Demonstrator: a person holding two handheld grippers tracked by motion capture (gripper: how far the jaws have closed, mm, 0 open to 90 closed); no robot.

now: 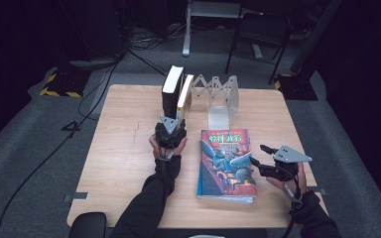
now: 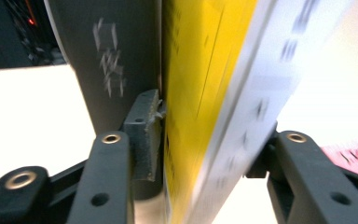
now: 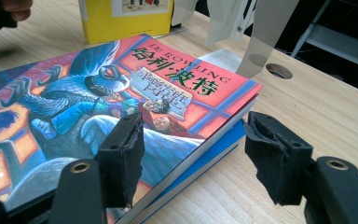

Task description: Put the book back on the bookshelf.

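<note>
While the left claw (image 1: 171, 130) is clamped on the upright yellow paperback (image 1: 184, 95) beside the black hardback (image 1: 172, 89) at the worktop's (image 1: 124, 148) far edge, the right claw (image 1: 264, 154), jaws apart, nears the colourful flat-lying books (image 1: 226, 161), not yet shelved.

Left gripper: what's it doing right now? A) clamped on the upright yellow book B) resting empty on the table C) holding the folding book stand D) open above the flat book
A. In the left gripper view the jaws of the left gripper press both faces of the yellow book, which stands upright beside the dark book in the high view; the colourful flat book lies apart near the open right gripper.
</note>
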